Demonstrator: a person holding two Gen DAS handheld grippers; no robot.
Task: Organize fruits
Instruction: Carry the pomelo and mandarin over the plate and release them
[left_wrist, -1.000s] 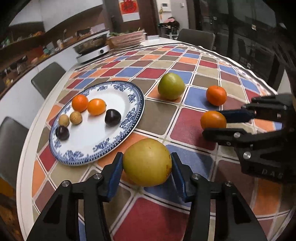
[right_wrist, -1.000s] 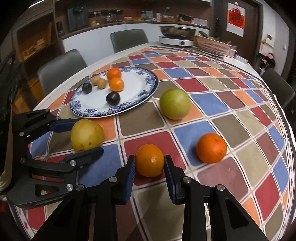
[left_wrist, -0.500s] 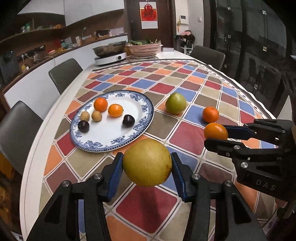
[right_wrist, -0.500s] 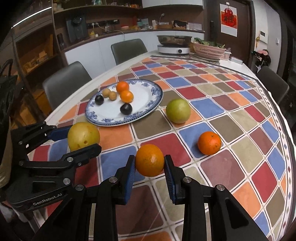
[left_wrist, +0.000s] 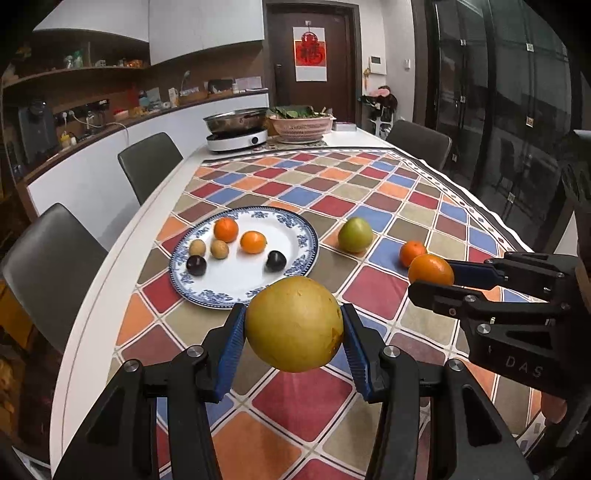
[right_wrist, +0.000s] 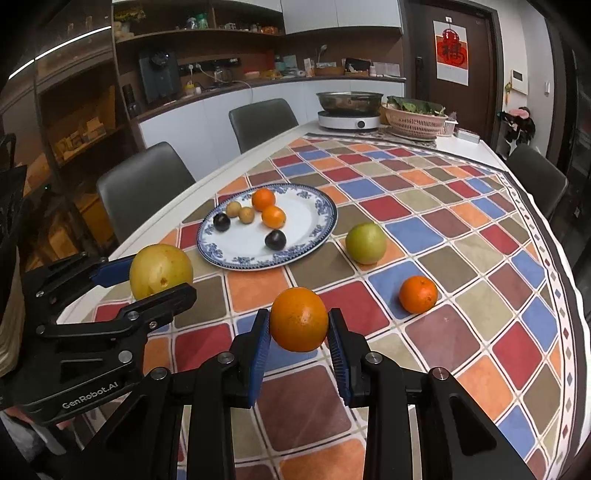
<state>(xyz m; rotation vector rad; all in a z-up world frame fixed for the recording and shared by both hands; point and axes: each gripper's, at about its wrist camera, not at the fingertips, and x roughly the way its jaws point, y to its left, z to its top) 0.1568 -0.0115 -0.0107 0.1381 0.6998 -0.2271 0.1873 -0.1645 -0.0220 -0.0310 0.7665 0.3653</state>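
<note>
My left gripper is shut on a large yellow pear, held above the checked tablecloth; the same pear shows at the left of the right wrist view. My right gripper is shut on an orange, also lifted off the table; that orange appears at the right of the left wrist view. A blue-and-white plate ahead carries two small oranges, two dark plums and two small tan fruits. A green apple and another orange lie on the cloth to the plate's right.
An induction cooker with a steel pot and a pink basket of greens stand at the table's far end. Grey chairs line the left side and far right. The table edge runs close along the left.
Both grippers have risen with their fruit, the pear and the orange now clear of the cloth. The view has tilted up, so the plate and loose fruits look farther away.
</note>
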